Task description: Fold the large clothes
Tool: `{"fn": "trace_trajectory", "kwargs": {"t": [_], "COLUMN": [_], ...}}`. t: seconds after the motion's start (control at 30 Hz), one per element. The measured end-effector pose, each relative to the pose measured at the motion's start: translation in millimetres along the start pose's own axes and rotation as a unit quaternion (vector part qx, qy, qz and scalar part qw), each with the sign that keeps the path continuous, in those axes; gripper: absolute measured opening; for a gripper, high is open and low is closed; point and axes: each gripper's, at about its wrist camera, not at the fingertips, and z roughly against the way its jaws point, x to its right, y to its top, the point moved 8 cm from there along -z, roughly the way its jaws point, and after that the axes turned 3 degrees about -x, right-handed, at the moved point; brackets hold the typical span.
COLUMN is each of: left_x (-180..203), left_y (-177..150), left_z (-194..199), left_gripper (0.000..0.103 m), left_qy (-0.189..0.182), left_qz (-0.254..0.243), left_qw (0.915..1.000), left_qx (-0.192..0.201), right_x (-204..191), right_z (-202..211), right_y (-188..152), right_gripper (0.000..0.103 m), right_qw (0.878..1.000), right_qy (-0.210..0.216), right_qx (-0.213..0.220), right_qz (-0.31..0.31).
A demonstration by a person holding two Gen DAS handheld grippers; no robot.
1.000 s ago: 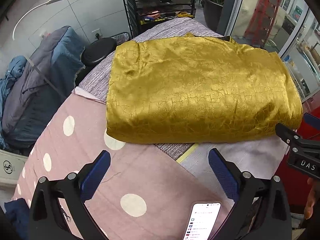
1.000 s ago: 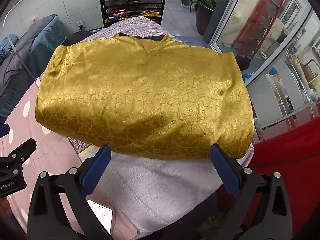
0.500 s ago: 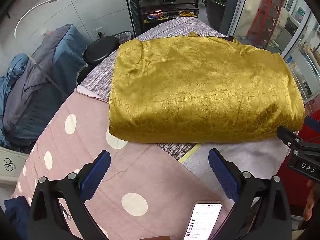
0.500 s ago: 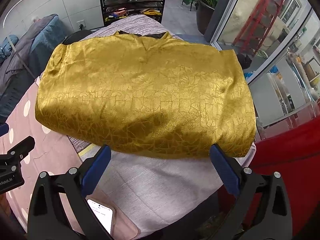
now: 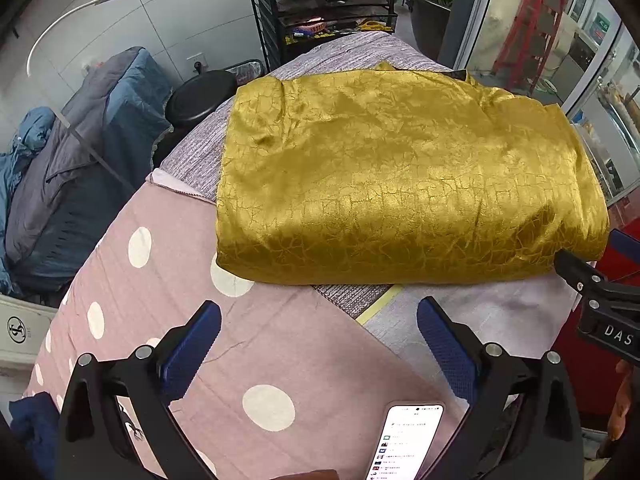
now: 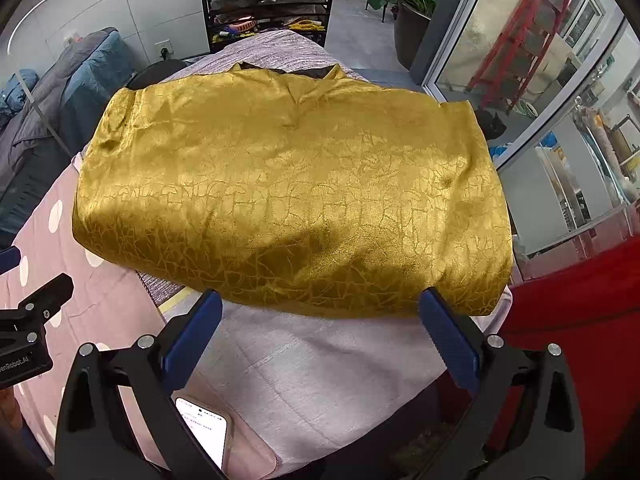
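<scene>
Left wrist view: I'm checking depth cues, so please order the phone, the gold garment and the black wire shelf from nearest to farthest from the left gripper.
1. phone, beside the left gripper, lower right.
2. gold garment, ahead at centre.
3. black wire shelf, beyond the table's far end.

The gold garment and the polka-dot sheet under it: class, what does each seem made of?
Gold garment: probably satin-like jacquard, glossy, with a woven crackle pattern catching the light. Polka-dot sheet: likely cotton, matte pink with white dots and soft creases.
</scene>
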Motion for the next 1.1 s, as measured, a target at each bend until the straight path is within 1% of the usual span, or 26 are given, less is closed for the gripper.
{"fn": "trace_trajectory", "kwargs": {"t": [1.1], "left_x": [1.7], "left_y": [-0.4], "left_z": [0.2], "left_gripper": [0.096], "left_qy": [-0.001], "left_qz": [-0.003], "left_qw": [1.0000], "left_qx": [0.000], "right_x": [-2.4], "right_z": [1.4], "right_y": [-1.9], "right_gripper": [0.097], "right_qw": [1.000], "right_qy": [-0.002], "right_qx": [0.002], "right_qz": [0.002]}}
